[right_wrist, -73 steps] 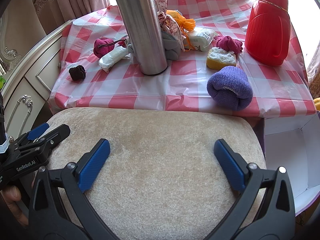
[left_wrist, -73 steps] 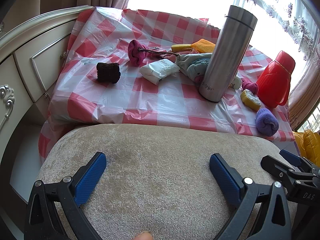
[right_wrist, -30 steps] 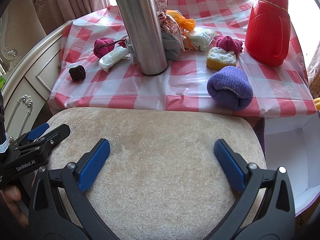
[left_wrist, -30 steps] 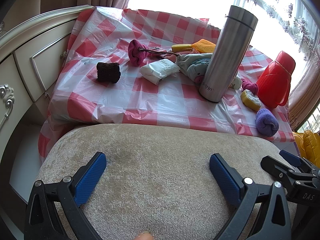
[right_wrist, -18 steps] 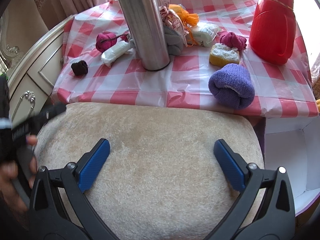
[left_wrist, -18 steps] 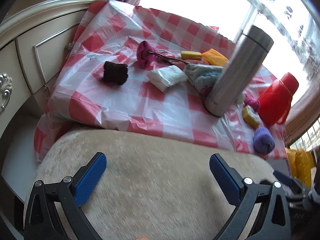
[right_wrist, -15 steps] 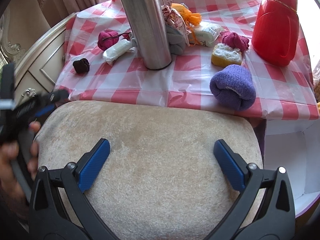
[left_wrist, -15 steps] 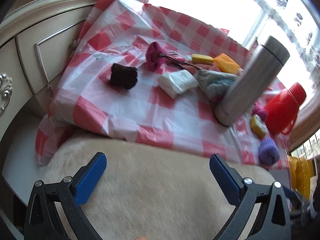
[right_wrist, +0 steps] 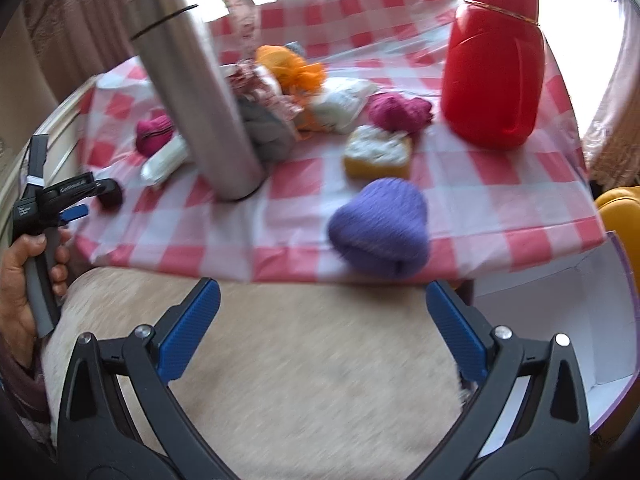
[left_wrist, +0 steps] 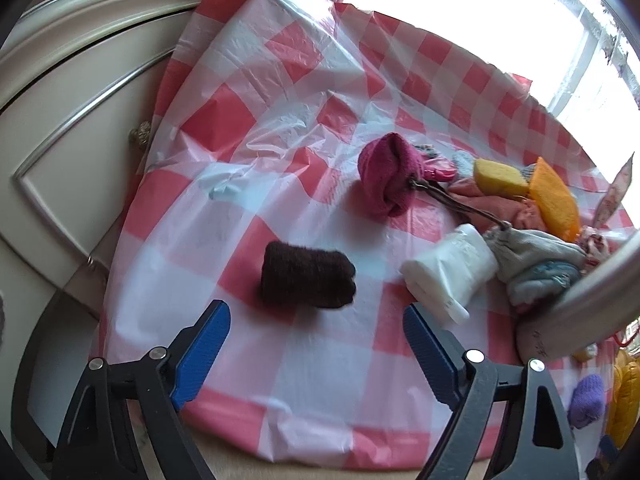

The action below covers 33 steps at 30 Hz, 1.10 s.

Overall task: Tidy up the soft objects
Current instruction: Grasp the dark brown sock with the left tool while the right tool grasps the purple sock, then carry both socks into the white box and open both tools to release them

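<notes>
Hovering over the near edge of the red-and-white checked tablecloth (left_wrist: 304, 364), your left gripper (left_wrist: 316, 338) has its blue pads spread apart with nothing between them, though the jaws have just been closing a little. Just beyond the pads lies the dark brown rolled sock (left_wrist: 308, 280), on its side and not touched by either pad. Past it, a magenta rolled sock (left_wrist: 386, 178) sits with a dark cord trailing from it toward a grey and blue bundle of cloth (left_wrist: 536, 268). A white wrapped packet (left_wrist: 448, 276) lies against that bundle, and a yellow sponge (left_wrist: 500, 178) and an orange cloth (left_wrist: 554, 200) lie farther back. The steel flask (left_wrist: 592, 304) leans in from the right edge of that view.

Your right gripper (right_wrist: 324, 330) is also spread wide and empty, held above the beige cushion (right_wrist: 304, 376) in front of the table. Just ahead of its pads, at the table's near edge, rests the purple rolled sock (right_wrist: 380, 228). Behind that sit a yellow sponge with a white top (right_wrist: 378, 156), another magenta sock (right_wrist: 400, 112) and the red jug (right_wrist: 494, 64). An open white box (right_wrist: 580, 320) stands to the right of the cushion, below the table edge. At the far left of that view, your left hand (right_wrist: 24, 276) grips its gripper's handle.
</notes>
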Available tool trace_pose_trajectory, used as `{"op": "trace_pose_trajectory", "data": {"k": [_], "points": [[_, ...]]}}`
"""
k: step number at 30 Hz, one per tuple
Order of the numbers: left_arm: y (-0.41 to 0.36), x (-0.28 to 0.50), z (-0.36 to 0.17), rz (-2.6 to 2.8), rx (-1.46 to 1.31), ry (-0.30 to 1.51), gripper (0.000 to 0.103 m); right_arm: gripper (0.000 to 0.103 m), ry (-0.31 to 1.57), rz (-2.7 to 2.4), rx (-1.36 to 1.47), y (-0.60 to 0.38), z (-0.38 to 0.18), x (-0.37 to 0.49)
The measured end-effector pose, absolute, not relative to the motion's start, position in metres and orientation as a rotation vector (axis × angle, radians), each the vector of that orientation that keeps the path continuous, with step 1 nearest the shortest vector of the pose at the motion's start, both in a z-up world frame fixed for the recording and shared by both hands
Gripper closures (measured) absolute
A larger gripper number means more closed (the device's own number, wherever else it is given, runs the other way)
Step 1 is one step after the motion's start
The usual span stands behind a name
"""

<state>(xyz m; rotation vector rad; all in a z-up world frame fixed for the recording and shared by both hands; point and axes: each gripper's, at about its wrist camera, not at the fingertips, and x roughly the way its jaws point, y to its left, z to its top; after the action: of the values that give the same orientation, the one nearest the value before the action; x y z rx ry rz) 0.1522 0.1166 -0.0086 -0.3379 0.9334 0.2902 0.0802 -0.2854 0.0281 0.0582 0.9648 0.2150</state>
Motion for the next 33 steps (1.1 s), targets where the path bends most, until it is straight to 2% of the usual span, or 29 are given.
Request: {"op": "trace_pose_trajectory", "data": {"k": [2, 4, 7, 9, 11, 16, 21, 33], "points": [[0.119, 0.163, -0.015, 0.304, -0.326, 0.953, 0.021, 0.000, 0.970, 0.199, 0.052, -0.288, 0.027, 0.089], [0.121, 0.171, -0.023, 0.307, -0.331, 0.982, 0.043, 0.000, 0.984, 0.182, 0.048, -0.289, 0.023, 0.098], [0.123, 0.175, -0.030, 0.290, -0.342, 1.003, 0.058, 0.003, 1.005, 0.154, 0.033, -0.291, 0.018, 0.113], [0.122, 0.174, -0.030, 0.273, -0.341, 0.997, 0.068, 0.014, 1.032, 0.141, 0.023, -0.290, 0.012, 0.121], [0.119, 0.170, -0.028, 0.267, -0.343, 0.988, 0.070, 0.022, 1.074, 0.131, 0.021, -0.291, 0.003, 0.131], [0.107, 0.156, -0.015, 0.224, -0.355, 0.941, 0.074, 0.028, 1.097, 0.116, 0.052, -0.299, -0.006, 0.142], [0.082, 0.134, 0.004, 0.160, -0.356, 0.894, 0.074, 0.040, 1.080, 0.138, 0.081, -0.304, -0.004, 0.140], [-0.002, 0.094, 0.035, -0.075, -0.358, 0.850, 0.075, 0.043, 1.018, 0.169, 0.174, -0.342, 0.012, 0.115]]}}
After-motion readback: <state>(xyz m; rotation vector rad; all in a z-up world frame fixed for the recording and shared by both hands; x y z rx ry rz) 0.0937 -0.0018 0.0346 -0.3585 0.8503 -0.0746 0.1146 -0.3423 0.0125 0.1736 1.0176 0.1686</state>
